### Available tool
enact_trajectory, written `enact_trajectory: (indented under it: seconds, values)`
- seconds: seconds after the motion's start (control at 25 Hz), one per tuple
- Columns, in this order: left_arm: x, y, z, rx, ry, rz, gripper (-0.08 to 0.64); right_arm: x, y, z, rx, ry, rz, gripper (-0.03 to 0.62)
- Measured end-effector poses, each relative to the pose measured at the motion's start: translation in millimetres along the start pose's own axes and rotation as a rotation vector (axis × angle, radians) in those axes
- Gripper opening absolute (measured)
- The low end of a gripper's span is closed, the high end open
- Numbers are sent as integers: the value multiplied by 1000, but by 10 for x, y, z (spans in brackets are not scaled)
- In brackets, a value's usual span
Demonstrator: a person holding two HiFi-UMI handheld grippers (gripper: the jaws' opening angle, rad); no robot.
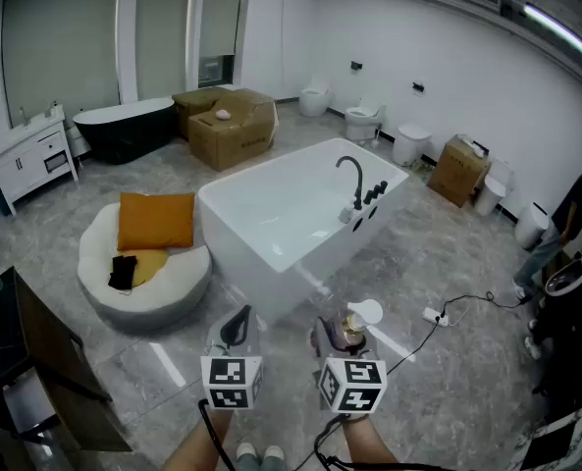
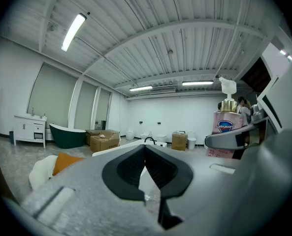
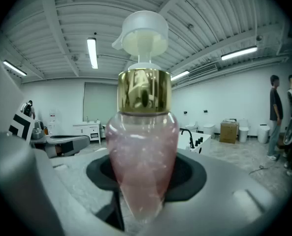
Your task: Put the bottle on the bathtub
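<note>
A clear pump bottle [image 3: 143, 146] of pink liquid, with a gold collar and a white pump head, stands upright between the jaws of my right gripper [image 3: 143, 181], which is shut on it. In the head view the bottle [image 1: 354, 324] and right gripper [image 1: 344, 334] sit low in the middle, short of the white bathtub [image 1: 243, 268] with its black faucet [image 1: 353, 177]. My left gripper [image 1: 237, 327] hangs beside it on the left, shut and holding nothing. The left gripper view shows its pads [image 2: 136, 163] meeting, the bottle [image 2: 226, 122] at right and the bathtub [image 2: 113, 148] beyond.
A round white seat [image 1: 143, 278] with an orange cushion lies left of the tub. Cardboard boxes [image 1: 232, 126], a black tub [image 1: 124, 126] and a white vanity [image 1: 35, 155] stand behind. A cable and power strip [image 1: 436, 314] lie on the floor at right, near a person [image 1: 565, 224].
</note>
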State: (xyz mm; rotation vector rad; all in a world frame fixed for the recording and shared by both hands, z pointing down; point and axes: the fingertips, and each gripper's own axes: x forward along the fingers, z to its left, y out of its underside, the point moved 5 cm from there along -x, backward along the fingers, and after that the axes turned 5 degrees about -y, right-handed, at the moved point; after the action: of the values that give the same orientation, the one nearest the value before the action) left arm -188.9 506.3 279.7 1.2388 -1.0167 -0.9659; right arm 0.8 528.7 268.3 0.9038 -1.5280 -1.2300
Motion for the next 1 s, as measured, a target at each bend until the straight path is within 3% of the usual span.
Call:
enact_trajectory:
  seconds: [0.12,0.32,0.68,1.0]
  values:
    - [-26,10,139,0,-2,6,-5,43,-8,119,10,-6,-9,215]
    - [-68,7,274,14,8,7,-5,92,-13,206,106,-18,-33,216]
    - [-74,-33,434,8,45,-2,-5,169,34,324,113,10,-38,216]
    - [121,37,564,60,41,5,-5,395,45,318,112,20,-16,215]
